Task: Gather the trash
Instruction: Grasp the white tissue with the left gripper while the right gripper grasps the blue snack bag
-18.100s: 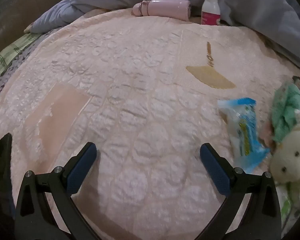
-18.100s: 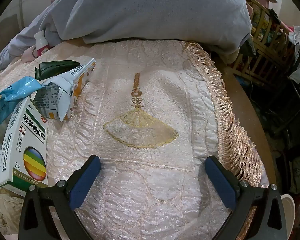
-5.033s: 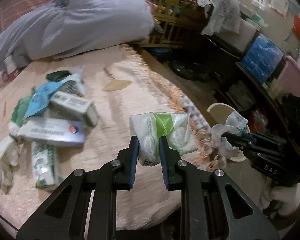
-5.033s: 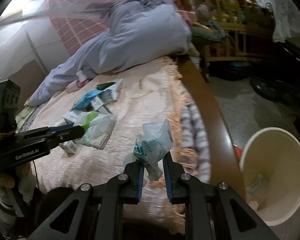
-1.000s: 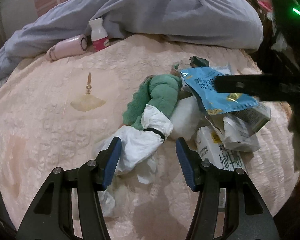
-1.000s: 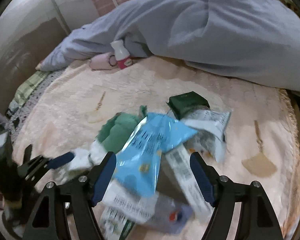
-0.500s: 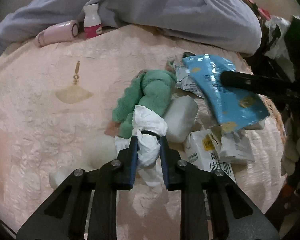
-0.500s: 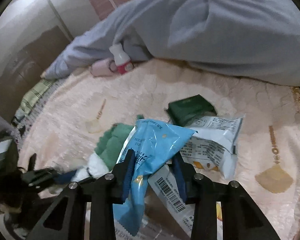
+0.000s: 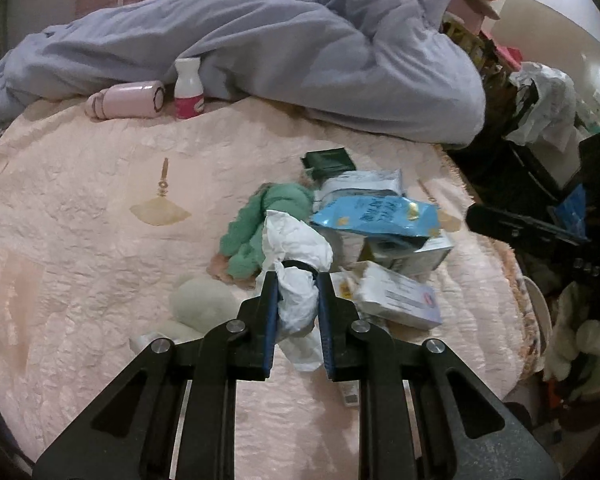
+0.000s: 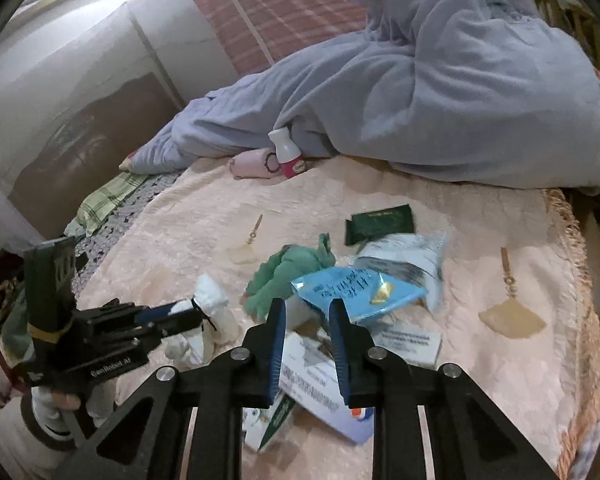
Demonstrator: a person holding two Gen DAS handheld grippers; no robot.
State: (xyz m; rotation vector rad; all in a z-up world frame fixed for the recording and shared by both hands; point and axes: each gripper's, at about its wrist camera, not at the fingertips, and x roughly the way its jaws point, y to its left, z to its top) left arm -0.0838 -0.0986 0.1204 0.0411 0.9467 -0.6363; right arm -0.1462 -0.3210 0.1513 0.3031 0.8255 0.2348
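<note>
We see the crumpled white tissue (image 9: pixel 298 276) pinched between the blue pads of the left gripper (image 9: pixel 298 300), lifted just above the pink quilted bedspread (image 9: pixel 80 220). The right gripper (image 10: pixel 307 328) has its jaws drawn close on the blue snack wrapper (image 10: pixel 356 286); the wrapper's lower corner seems to sit between the pads, though the contact itself is hard to make out. Beneath and beside the wrapper lie a green cloth (image 9: pixel 264 224), a white medicine box (image 9: pixel 396 300) and a dark green packet (image 10: pixel 380 222). Farther back, a pink flask (image 9: pixel 126 100) and a small white bottle (image 9: pixel 188 90) rest against the grey-blue duvet (image 9: pixel 300 52).
</note>
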